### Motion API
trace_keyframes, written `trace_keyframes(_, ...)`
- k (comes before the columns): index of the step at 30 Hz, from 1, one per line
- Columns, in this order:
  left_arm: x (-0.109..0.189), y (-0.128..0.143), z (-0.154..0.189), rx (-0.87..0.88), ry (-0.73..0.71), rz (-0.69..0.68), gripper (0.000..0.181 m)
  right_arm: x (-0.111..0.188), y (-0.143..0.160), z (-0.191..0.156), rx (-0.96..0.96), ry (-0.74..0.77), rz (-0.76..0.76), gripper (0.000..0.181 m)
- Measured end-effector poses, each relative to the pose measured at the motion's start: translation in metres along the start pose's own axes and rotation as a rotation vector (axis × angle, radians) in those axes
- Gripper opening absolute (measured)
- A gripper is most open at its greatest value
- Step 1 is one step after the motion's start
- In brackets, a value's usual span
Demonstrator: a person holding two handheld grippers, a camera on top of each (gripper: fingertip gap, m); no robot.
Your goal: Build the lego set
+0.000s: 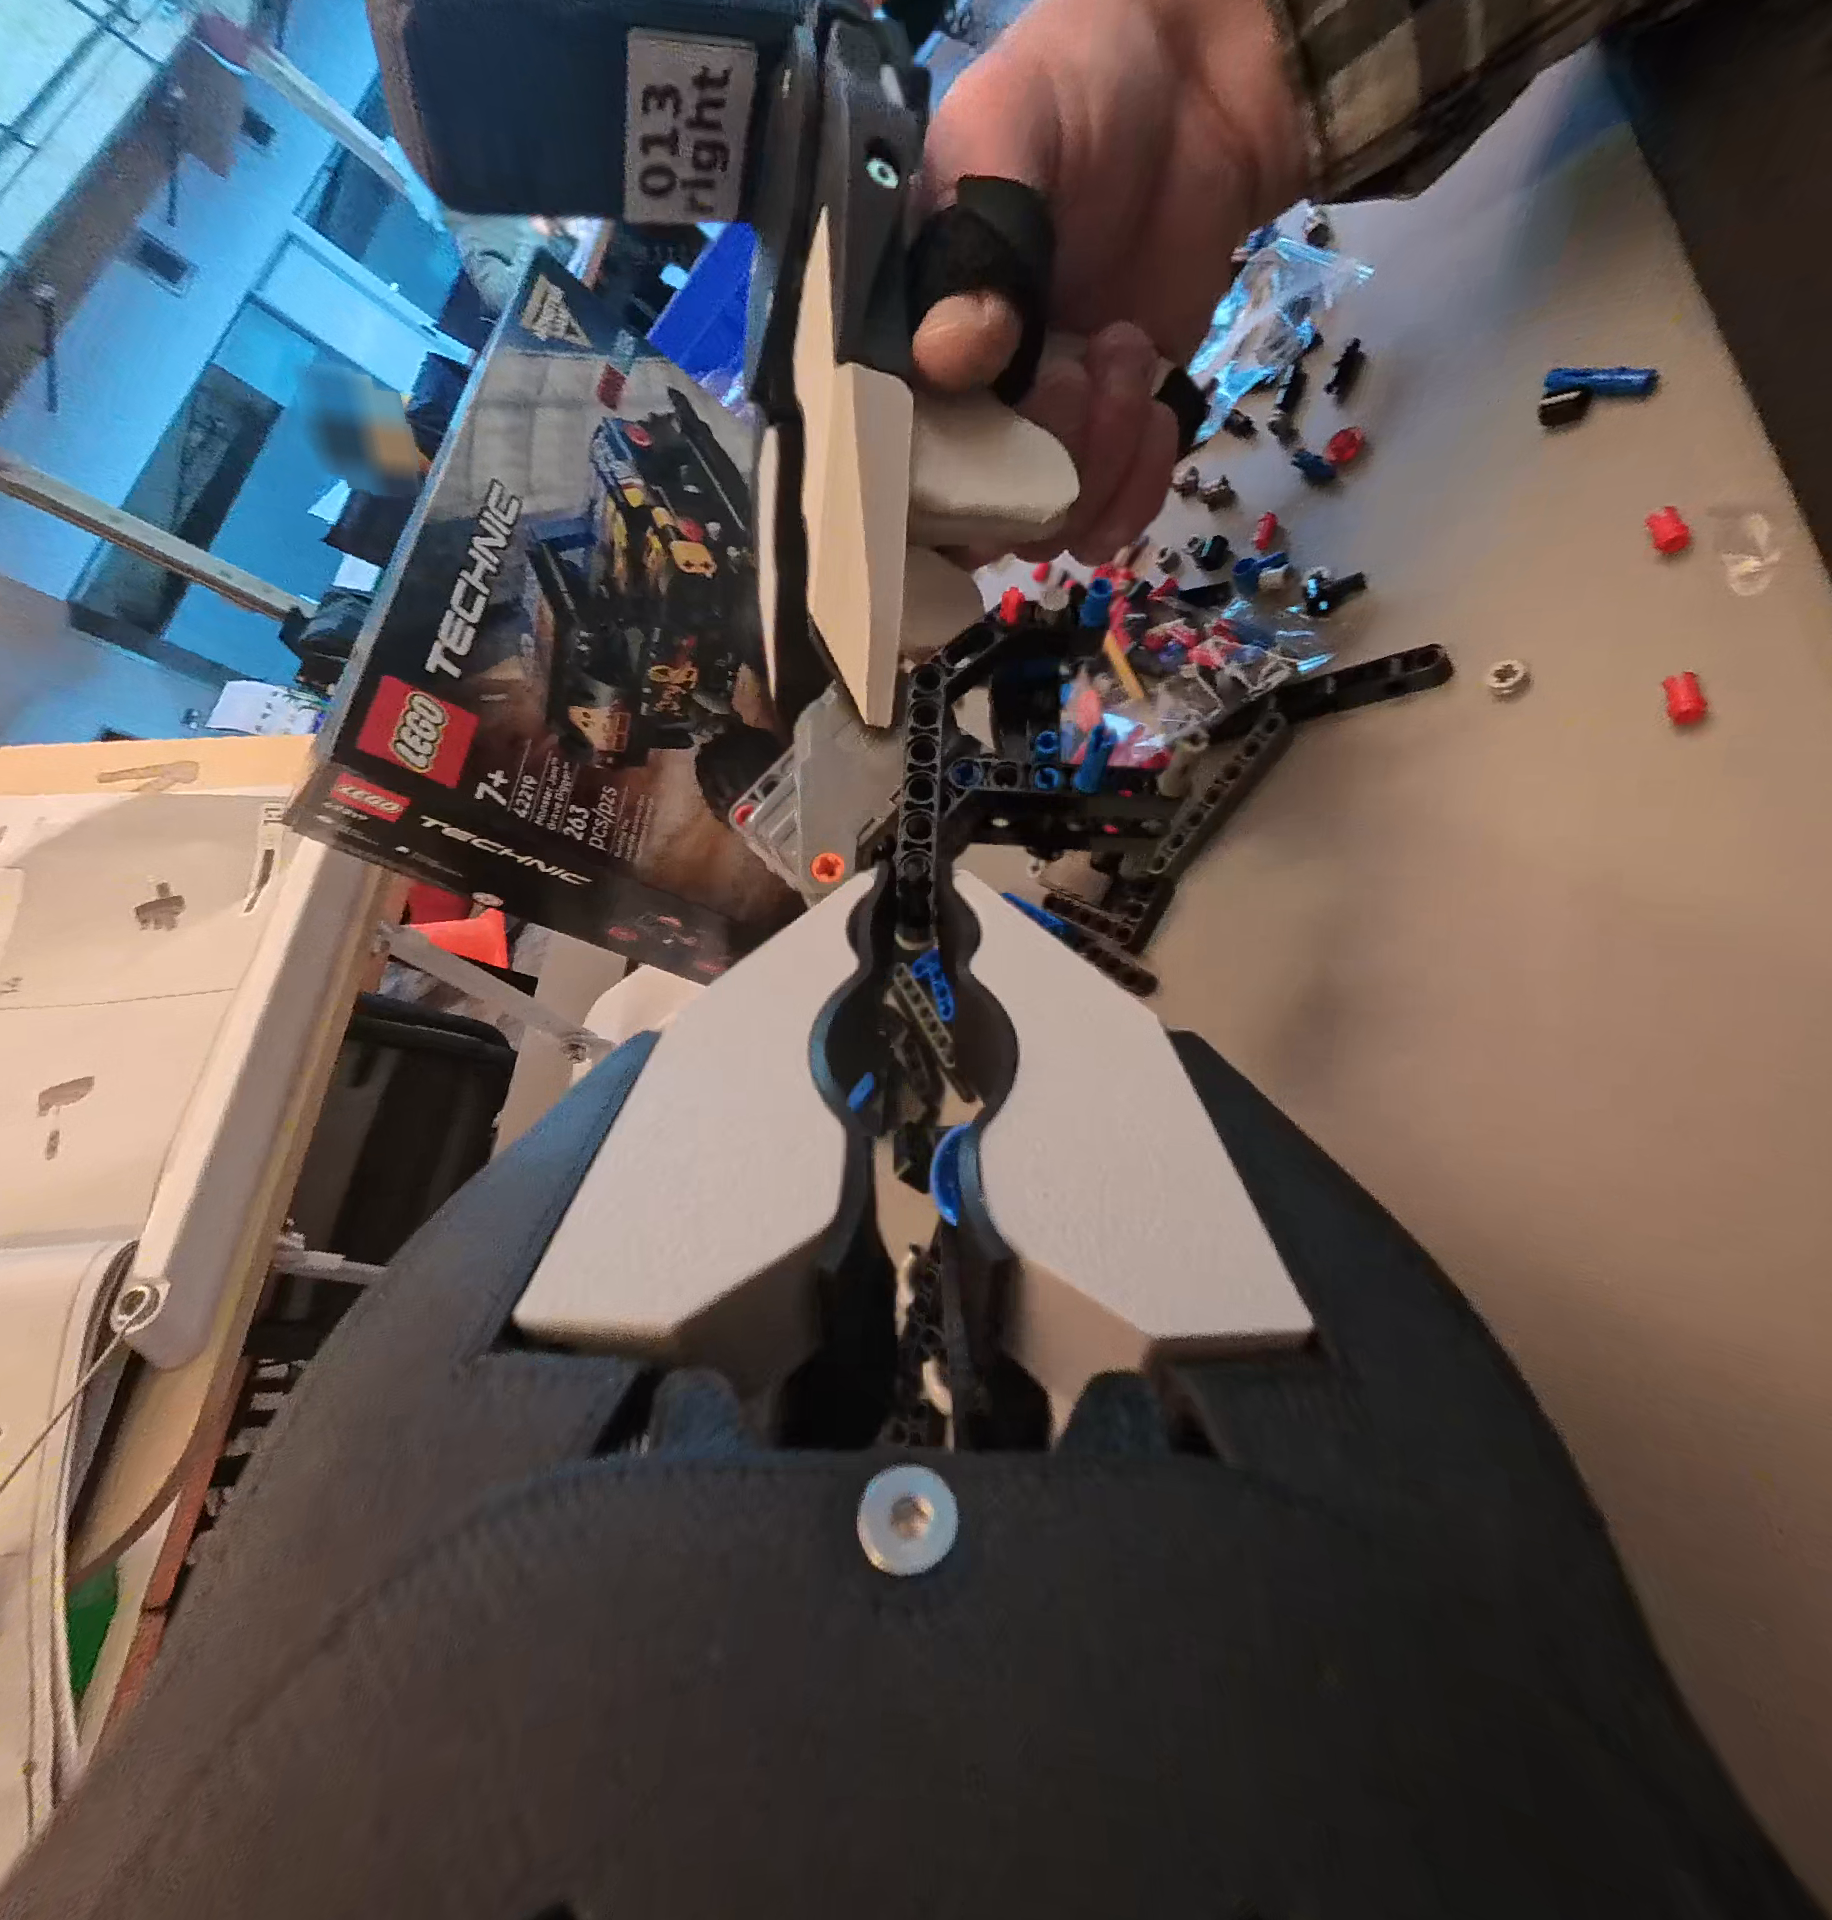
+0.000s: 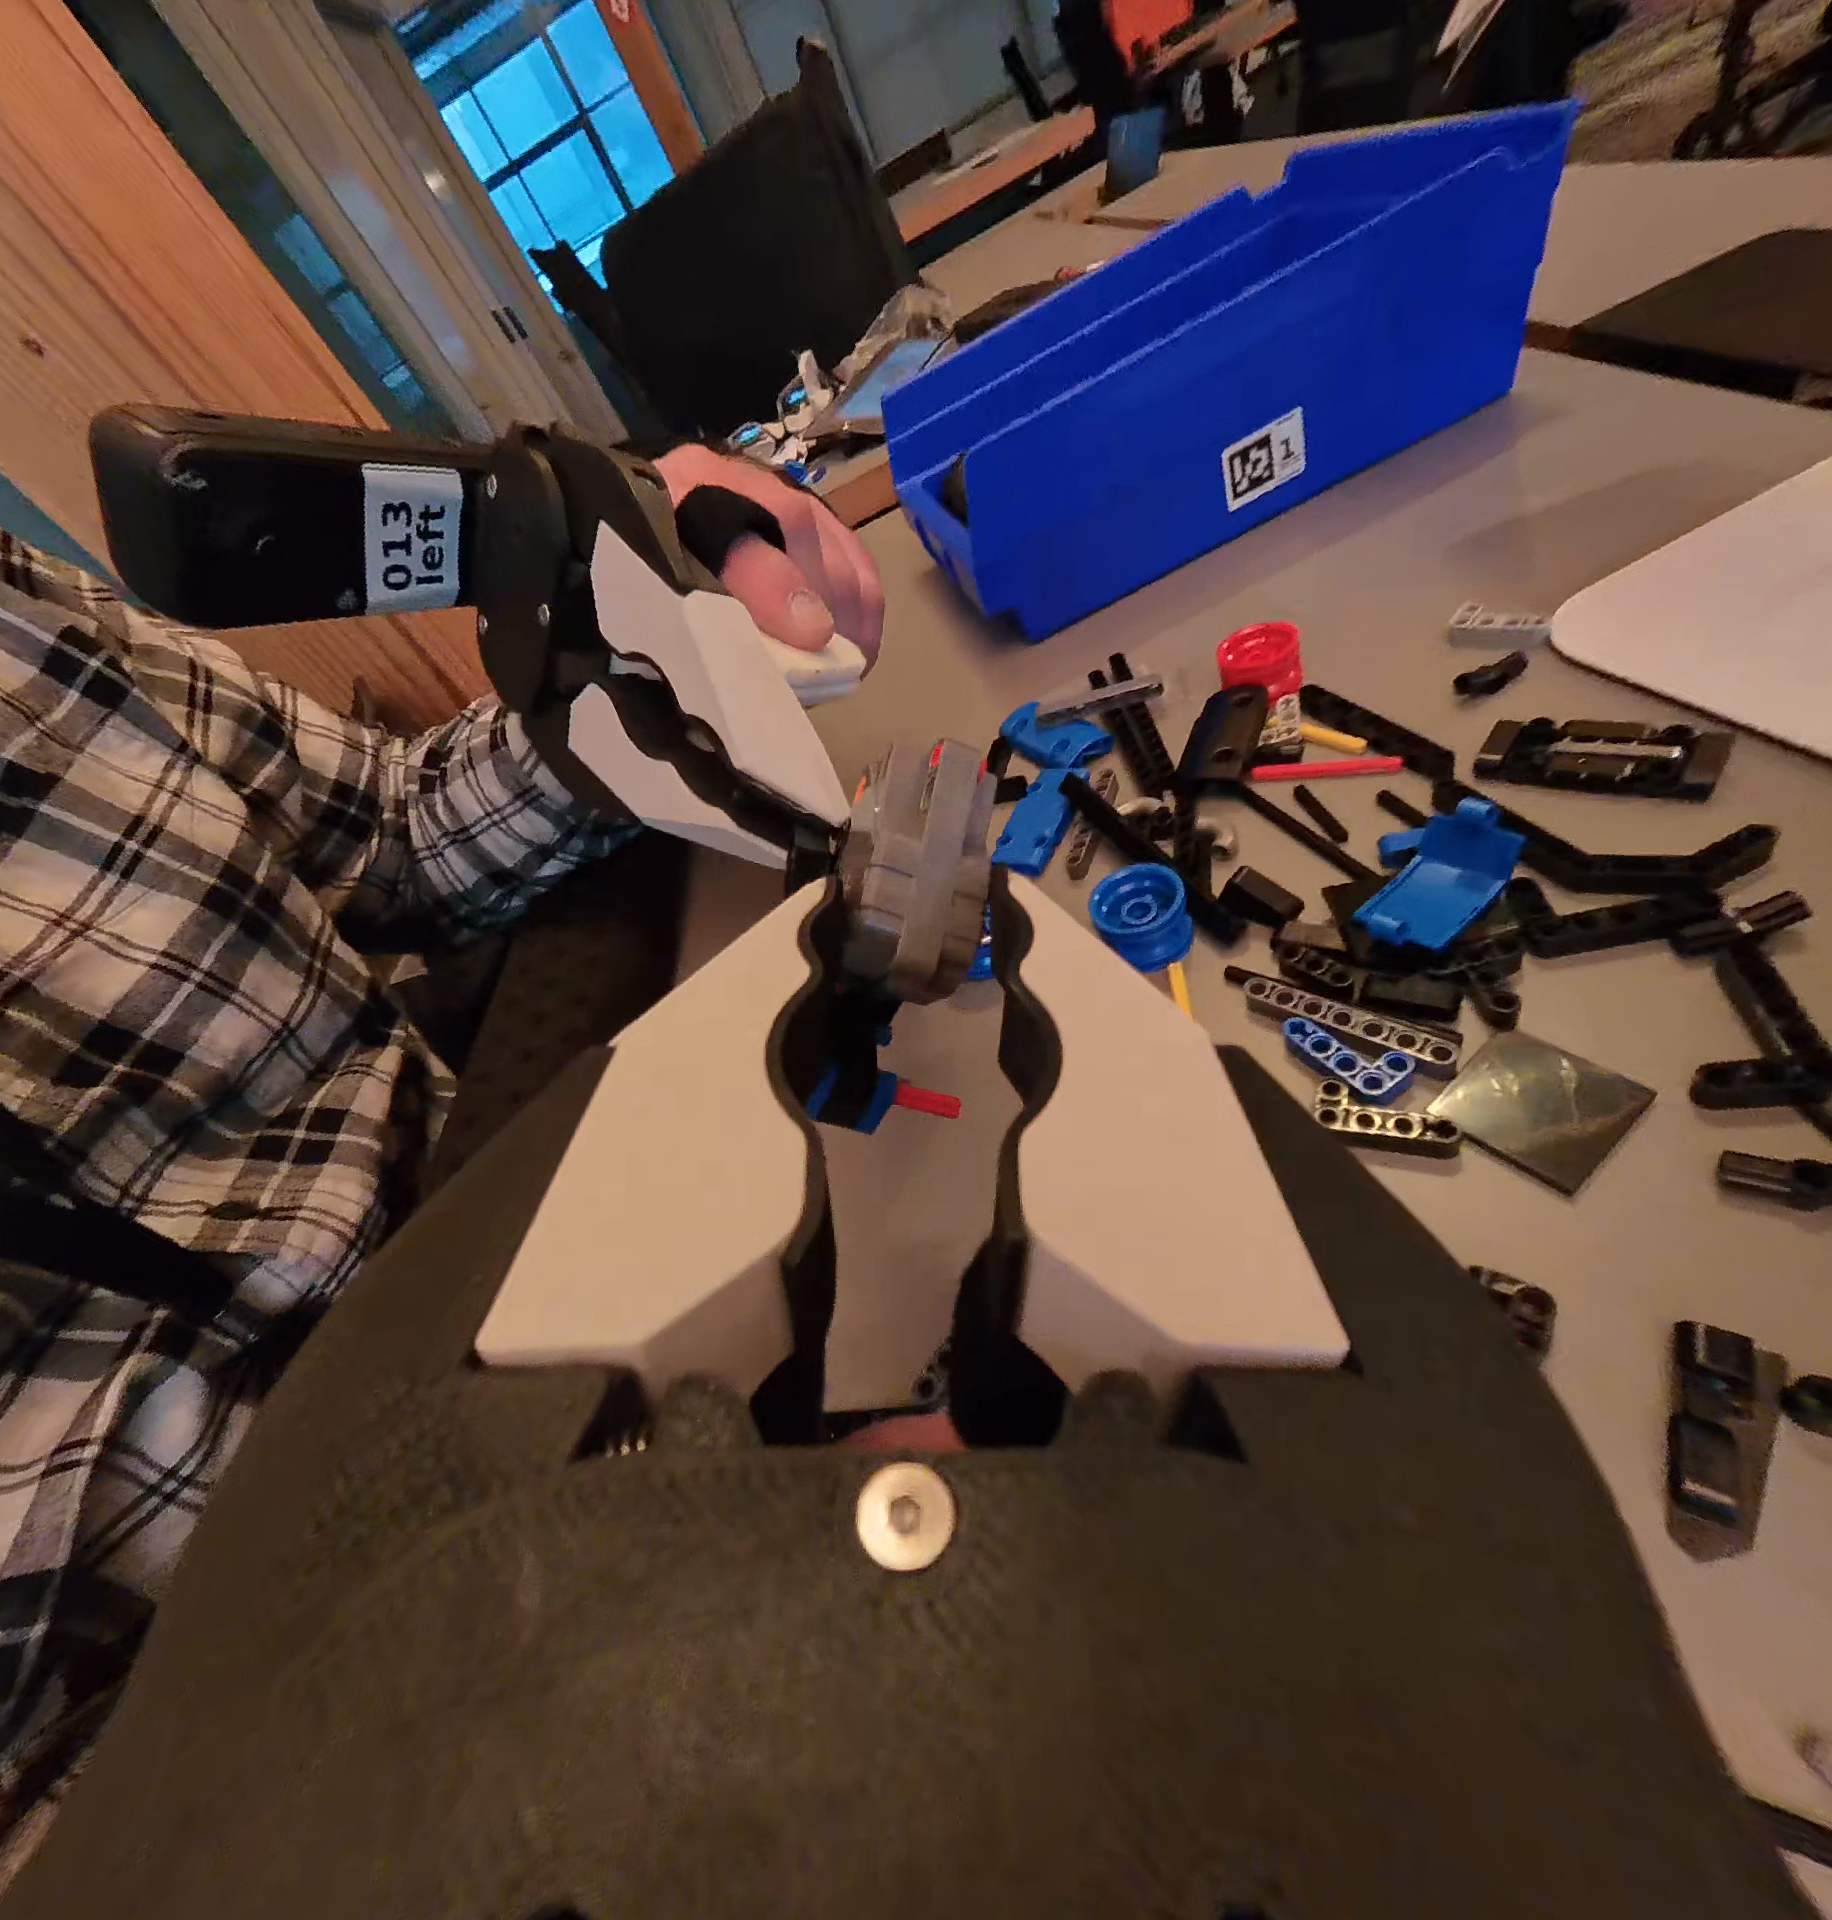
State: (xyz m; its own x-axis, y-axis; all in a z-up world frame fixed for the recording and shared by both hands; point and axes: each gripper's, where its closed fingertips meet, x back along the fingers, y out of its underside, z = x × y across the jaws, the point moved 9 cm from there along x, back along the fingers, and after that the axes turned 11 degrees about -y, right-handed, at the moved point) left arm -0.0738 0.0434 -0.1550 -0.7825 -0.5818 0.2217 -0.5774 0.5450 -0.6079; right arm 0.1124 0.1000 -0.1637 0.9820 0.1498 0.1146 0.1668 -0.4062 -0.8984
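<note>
A half-built model, a black beam frame (image 1: 924, 769) with blue pins and a grey motor block (image 1: 808, 800), is held above the grey table (image 1: 1514, 1039). My left gripper (image 1: 917, 904) is shut on the frame's black beams, which run back between its fingers. My right gripper (image 1: 860, 707) comes down from above, held by a hand, with its tips on the grey block. In the right wrist view, my right gripper (image 2: 917, 894) is closed around the grey block (image 2: 912, 883). The left gripper (image 2: 818, 831) meets it from the left. A blue piece with a red pin (image 2: 870, 1101) hangs below.
The set's box (image 1: 538, 665) stands at the table's far edge beside instruction pages (image 1: 81, 935). Small loose pins and a plastic bag (image 1: 1276, 301) lie beyond the model. A blue bin (image 2: 1203, 416), loose beams and panels (image 2: 1411, 935), a blue wheel hub (image 2: 1140, 914) and a white board (image 2: 1743, 623) lie to the right. The grippers are tip to tip, or close to it.
</note>
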Motion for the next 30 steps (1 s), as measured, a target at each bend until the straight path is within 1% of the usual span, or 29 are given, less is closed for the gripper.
trace_keyframes(4,0.0,-0.002,-0.002,-0.004,-0.039,0.019,0.004,0.002,-0.006,-0.001,0.002,-0.001,0.059,0.025)
trace_keyframes(12,0.002,-0.006,-0.009,0.006,-0.119,0.04,0.006,0.003,-0.012,-0.005,0.038,-0.009,0.13,0.024)
trace_keyframes(19,0.004,-0.005,-0.014,0.023,-0.16,0.05,0.006,0.002,-0.017,-0.006,0.053,0.004,0.201,0.024)
trace_keyframes(25,0.005,-0.006,-0.015,0.014,-0.183,0.057,0.006,0.001,-0.018,-0.005,0.03,-0.011,0.251,0.025)
trace_keyframes(30,0.005,-0.006,-0.016,0.006,-0.203,0.059,0.004,0.01,-0.024,-0.006,0.026,-0.01,0.327,0.027)
